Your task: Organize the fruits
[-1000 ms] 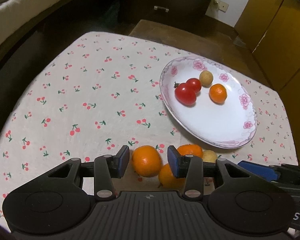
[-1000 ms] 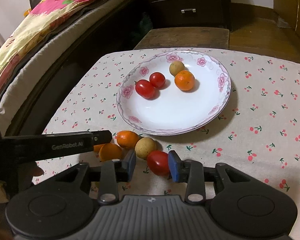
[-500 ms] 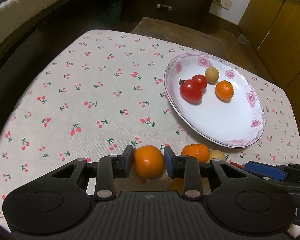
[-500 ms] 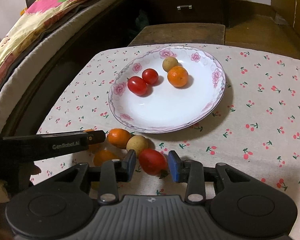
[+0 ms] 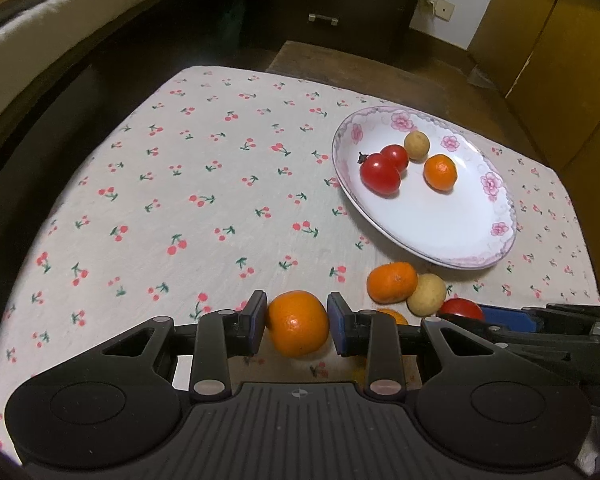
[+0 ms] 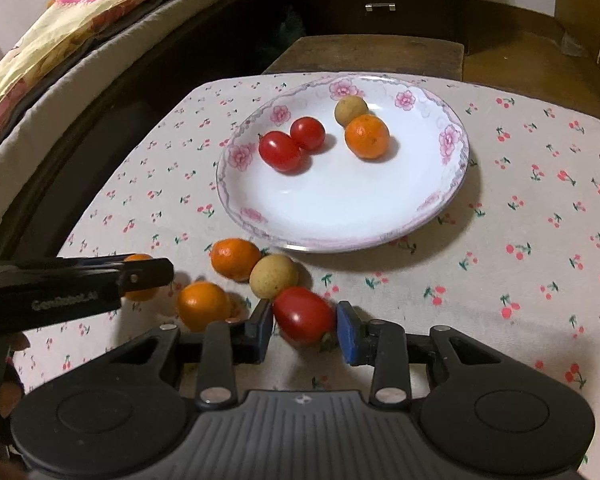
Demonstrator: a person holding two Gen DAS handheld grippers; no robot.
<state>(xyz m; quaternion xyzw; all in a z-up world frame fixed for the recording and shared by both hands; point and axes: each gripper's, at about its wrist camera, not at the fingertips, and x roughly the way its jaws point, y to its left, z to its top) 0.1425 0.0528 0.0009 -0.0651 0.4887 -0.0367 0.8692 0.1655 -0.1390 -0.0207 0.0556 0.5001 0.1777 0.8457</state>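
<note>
My left gripper (image 5: pixel 297 323) is shut on an orange mandarin (image 5: pixel 297 322) and holds it a little above the cloth. My right gripper (image 6: pixel 304 327) has its jaws close around a red tomato (image 6: pixel 304 314); both pads look to touch it. A white flowered plate (image 5: pixel 460 236) holds two tomatoes (image 5: pixel 380 173), a tan longan (image 5: pixel 417 145) and a mandarin (image 5: pixel 440 172). On the cloth before the plate lie a mandarin (image 6: pixel 236 259), a longan (image 6: pixel 274 276) and another mandarin (image 6: pixel 203 306).
The table wears a cherry-print cloth (image 5: pixel 204 200). A bed (image 6: pixel 60 48) runs along the left. A dark drawer cabinet (image 6: pixel 380 4) and a wooden stool (image 6: pixel 364 54) stand behind the table. Yellow cupboards (image 5: pixel 560 60) are at the right.
My left gripper closed on the mandarin and lifted it off the cloth. My right gripper moved in around the tomato and narrowed its jaws onto it.
</note>
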